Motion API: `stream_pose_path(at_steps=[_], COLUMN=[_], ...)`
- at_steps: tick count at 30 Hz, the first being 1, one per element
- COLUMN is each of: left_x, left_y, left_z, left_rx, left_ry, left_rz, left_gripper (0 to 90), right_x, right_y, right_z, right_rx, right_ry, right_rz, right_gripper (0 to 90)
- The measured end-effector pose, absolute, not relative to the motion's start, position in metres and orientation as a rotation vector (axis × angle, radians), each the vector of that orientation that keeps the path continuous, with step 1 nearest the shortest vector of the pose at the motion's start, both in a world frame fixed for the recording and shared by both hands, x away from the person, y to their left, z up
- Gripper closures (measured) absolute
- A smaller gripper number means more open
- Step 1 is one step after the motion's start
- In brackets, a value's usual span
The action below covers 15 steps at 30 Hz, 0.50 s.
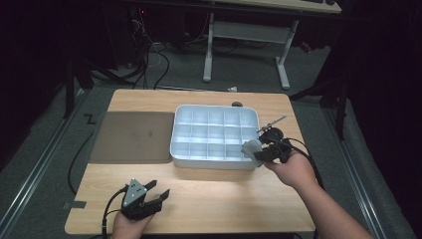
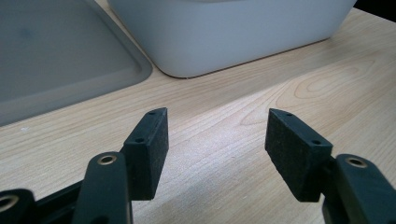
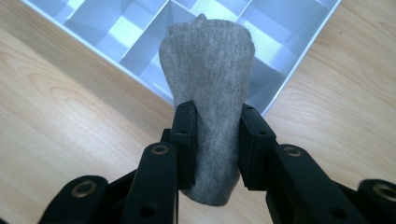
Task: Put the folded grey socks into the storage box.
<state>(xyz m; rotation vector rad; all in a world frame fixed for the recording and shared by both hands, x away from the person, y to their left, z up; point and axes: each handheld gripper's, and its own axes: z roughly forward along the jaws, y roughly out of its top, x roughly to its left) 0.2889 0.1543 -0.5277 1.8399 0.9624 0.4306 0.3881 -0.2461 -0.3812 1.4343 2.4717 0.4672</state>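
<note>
A rolled grey sock (image 3: 208, 112) is clamped between the pads of my right gripper (image 3: 217, 140), which holds it over the near right corner of a white divided box (image 3: 299, 60). From above, the sock (image 1: 251, 148) juts from that gripper (image 1: 263, 152) at the rim of the box (image 1: 214, 162). The box's compartments look bare. My left gripper (image 1: 152, 196) rests low over the table's near left part, jaws open with nothing between them (image 2: 217, 140), facing the box's front wall (image 2: 224, 32).
A flat translucent grey lid (image 1: 132, 137) lies left of the box, its corner (image 2: 70, 56) in the left gripper view. A small dark object (image 1: 237, 104) sits behind the box. Bare wood lies in front of the box. A desk frame and cables stand beyond the table.
</note>
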Motion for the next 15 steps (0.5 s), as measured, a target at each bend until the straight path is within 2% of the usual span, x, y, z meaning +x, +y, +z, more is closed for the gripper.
stream_pose_path(at_steps=[15], left_x=[0.287], left_y=[0.153], left_z=[-0.526], left_rx=[1.842], left_ry=[0.954], left_rz=[0.433], left_gripper=[40.5], right_x=[0.426], right_y=[-0.244], right_z=[-0.401], right_rx=[1.504], right_ry=[2.481], right_rz=[0.369], right_gripper=[71.9])
